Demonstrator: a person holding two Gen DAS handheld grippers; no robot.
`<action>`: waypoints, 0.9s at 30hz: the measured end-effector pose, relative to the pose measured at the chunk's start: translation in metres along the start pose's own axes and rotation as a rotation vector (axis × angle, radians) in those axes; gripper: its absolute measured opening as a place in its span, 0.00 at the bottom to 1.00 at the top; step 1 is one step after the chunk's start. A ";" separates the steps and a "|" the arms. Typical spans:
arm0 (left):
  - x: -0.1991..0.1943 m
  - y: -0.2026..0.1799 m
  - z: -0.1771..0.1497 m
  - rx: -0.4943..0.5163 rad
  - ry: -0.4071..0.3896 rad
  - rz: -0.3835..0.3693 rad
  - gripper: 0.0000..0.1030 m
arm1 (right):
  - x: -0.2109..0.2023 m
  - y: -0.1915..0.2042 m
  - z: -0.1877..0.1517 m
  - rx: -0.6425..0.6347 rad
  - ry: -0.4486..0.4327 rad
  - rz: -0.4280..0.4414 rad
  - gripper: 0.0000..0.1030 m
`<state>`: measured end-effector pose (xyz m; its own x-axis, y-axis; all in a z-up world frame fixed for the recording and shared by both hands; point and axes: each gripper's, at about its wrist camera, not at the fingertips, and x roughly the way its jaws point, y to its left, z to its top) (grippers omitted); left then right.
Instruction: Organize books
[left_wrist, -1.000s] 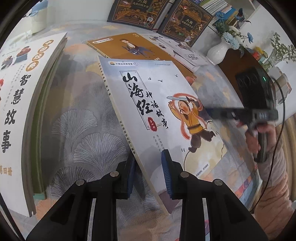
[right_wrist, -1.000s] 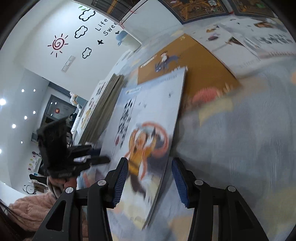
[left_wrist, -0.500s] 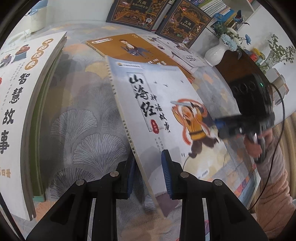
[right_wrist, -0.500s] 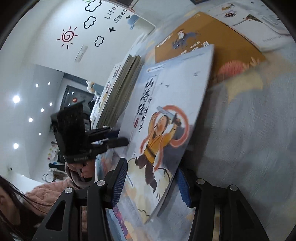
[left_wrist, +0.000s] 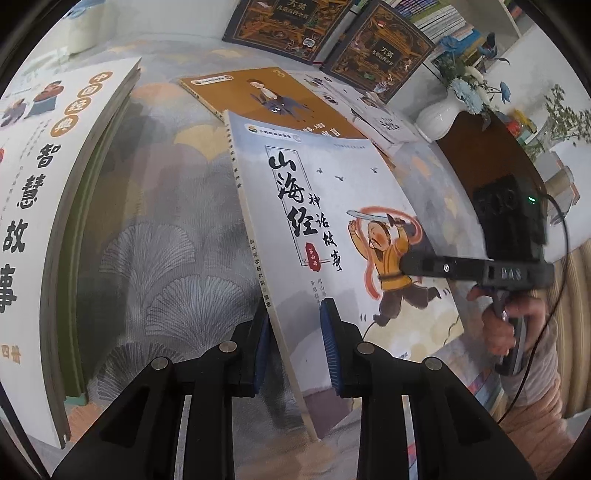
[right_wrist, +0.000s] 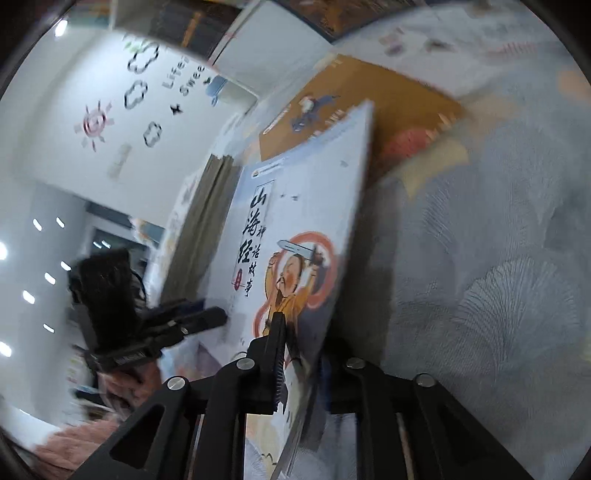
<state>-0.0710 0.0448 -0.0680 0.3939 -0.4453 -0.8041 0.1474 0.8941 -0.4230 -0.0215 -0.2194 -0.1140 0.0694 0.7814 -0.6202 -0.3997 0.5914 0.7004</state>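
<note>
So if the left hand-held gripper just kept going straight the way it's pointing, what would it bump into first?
The left hand-held gripper is already clamped on the spine edge of the pale illustrated book, so going on it would mostly push that. Beyond it, probably the orange book lying flat on the patterned cloth, though depth is hard to judge.
</note>
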 end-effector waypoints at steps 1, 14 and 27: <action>-0.001 -0.001 0.000 0.004 0.004 -0.001 0.25 | -0.002 0.012 -0.002 -0.042 -0.002 -0.050 0.17; -0.017 -0.011 0.003 0.016 -0.010 -0.046 0.25 | -0.028 0.058 -0.022 -0.188 -0.046 -0.130 0.17; -0.048 -0.026 0.011 0.070 -0.089 -0.022 0.25 | -0.054 0.098 -0.028 -0.288 -0.136 -0.158 0.17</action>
<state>-0.0839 0.0432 -0.0133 0.4688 -0.4616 -0.7531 0.2186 0.8867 -0.4074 -0.0897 -0.2091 -0.0221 0.2642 0.7158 -0.6464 -0.6142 0.6416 0.4594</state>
